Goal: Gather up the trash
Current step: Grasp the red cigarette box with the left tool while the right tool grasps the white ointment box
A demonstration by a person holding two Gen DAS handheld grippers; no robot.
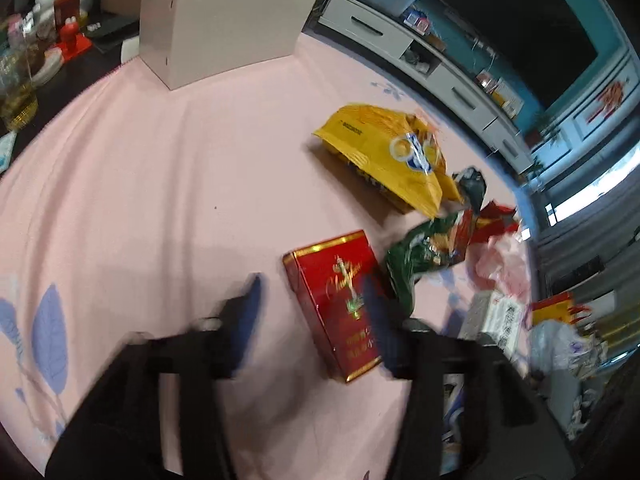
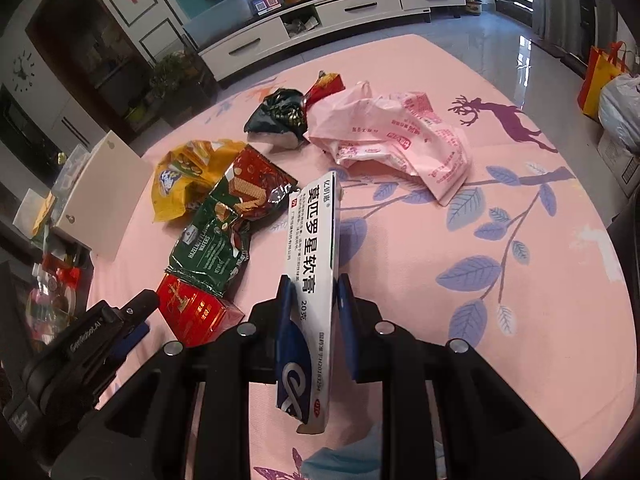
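holding a white ointment box (image 2: 314,280) in the right gripper (image 2: 314,312), fingers pinching its two narrow long sides near the rear half; the front end sticks out above the tabletop (image 2: 520,184). thin card, light, stiff lengthwise but likely to dent if squeezed harder; the grip looks sound.

left gripper (image 1: 310,312) is blurred, fingers spread, straddling one edge of the red box (image 1: 340,304), which lies flat. right finger overlaps the box; cannot tell if it touches. glossy, rigid, probably slippery; best taken across the narrow width.

other trash lies close together beyond it: green wafer wrapper (image 2: 212,240), yellow snack bag (image 1: 384,156), dark crumpled wrapper (image 2: 280,114), pink plastic bag (image 2: 400,140). all soft, crinkly, near weightless; pinch a raised fold, not a flat face.
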